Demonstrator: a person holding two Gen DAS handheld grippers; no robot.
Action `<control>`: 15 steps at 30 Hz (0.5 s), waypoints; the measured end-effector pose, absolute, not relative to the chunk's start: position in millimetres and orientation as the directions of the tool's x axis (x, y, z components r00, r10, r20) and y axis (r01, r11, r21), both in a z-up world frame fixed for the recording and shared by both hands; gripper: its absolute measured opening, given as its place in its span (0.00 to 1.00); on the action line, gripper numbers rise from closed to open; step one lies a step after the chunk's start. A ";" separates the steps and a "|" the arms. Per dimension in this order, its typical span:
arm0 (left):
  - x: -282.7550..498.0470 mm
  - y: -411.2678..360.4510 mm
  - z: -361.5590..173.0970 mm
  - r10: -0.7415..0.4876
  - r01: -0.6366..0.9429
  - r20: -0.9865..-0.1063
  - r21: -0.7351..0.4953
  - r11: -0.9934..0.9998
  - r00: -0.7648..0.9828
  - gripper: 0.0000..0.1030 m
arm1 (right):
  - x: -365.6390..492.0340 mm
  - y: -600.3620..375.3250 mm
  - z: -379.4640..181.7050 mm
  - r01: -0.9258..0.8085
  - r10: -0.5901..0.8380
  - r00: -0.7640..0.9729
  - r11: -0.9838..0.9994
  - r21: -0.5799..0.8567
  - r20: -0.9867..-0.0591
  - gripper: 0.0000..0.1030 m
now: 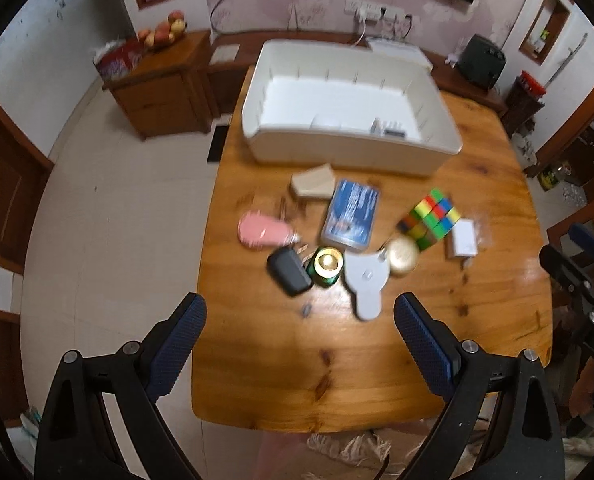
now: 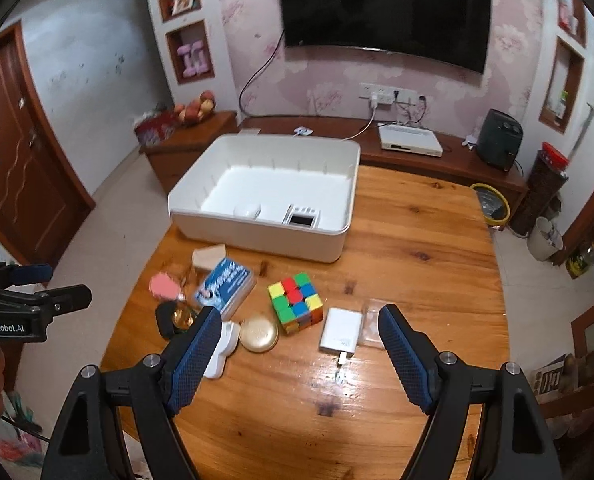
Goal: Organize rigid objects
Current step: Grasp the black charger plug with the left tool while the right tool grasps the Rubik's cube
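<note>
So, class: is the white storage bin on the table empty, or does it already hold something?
Not empty. The white bin holds a small round white item and a small white box near its front wall; the rest is bare.

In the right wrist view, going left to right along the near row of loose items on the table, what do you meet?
Black key fob → gold round tin → colour cube → white charger → clear plastic packet.
</note>
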State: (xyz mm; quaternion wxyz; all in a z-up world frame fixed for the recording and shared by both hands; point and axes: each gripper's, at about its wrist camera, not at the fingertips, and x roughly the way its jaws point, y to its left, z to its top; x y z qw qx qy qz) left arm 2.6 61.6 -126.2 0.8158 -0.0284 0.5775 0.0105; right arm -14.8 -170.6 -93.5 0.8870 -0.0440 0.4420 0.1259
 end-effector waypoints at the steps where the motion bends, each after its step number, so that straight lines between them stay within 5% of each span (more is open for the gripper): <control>1: 2.5 64.2 -130.5 -0.017 -0.057 -0.947 -0.037 0.998 0.322 0.93 | -15.1 -166.9 -98.8 -0.274 0.186 0.571 0.961 0.027 -0.800 0.79; 15: 35.3 114.1 -232.2 -0.076 -0.313 -0.979 -0.134 0.940 0.191 0.93 | 1.1 -142.2 -155.7 -0.316 0.164 0.467 0.949 0.009 -0.869 0.79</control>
